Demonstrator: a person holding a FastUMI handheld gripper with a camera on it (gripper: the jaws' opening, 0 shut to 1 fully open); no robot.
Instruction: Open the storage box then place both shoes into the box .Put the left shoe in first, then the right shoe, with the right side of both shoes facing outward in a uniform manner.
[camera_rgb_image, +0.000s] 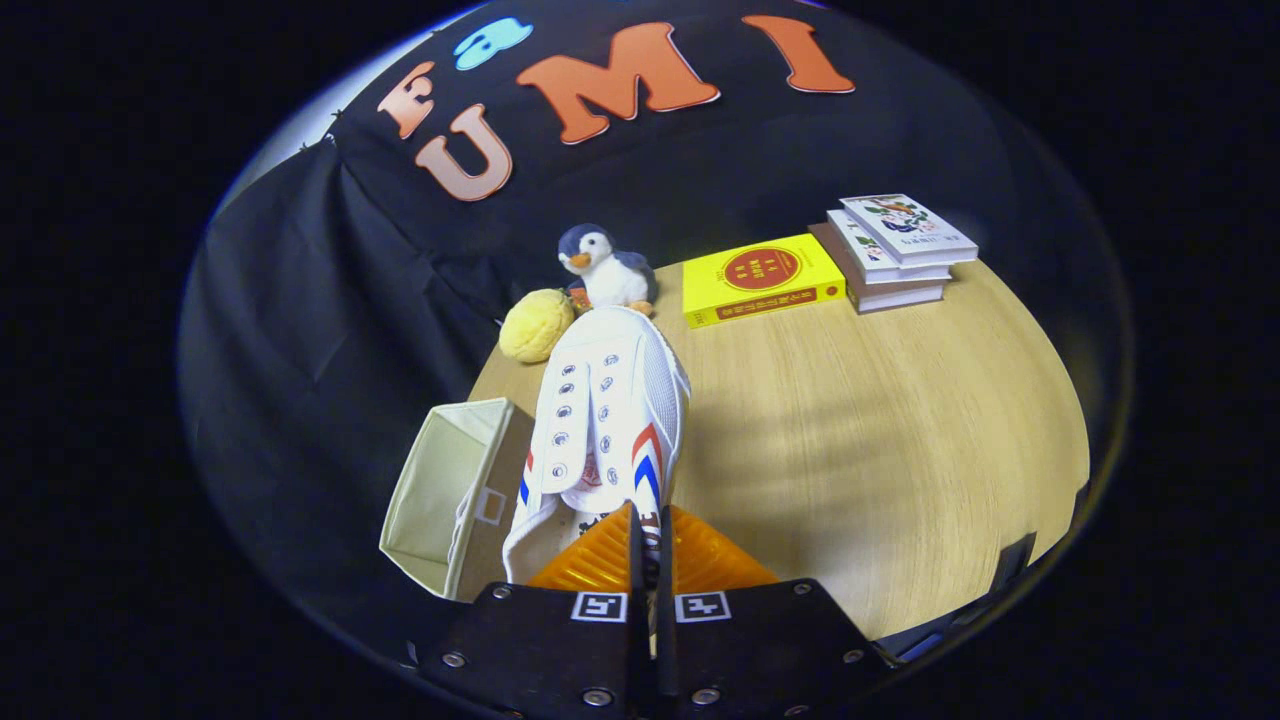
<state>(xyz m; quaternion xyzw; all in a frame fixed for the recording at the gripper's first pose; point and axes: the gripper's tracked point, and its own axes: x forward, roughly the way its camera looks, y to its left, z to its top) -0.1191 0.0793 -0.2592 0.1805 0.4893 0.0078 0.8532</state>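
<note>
Between the orange ribbed fingers (700, 560) of the gripper (650, 545), the heel collar of a white canvas shoe with red and blue side stripes (610, 420) is clamped, both pads pressed nearly together on the thin edge. Such a grip leaves the toe free to point ahead, toward a plush penguin (605, 268). Just beside the shoe, to its left, an open cream fabric storage box (440, 490) is seen, apparently ready for loading. Stacked books (890, 250) are kept well apart on the wooden table (880, 440).

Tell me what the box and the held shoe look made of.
Storage box: apparently cream fabric, matte, with soft, slightly sagging walls. Shoe: seemingly white canvas with metal eyelets and red-blue stripes, smooth toe probably rubber. The gripper pinches its heel edge between orange ribbed fingers.
</note>
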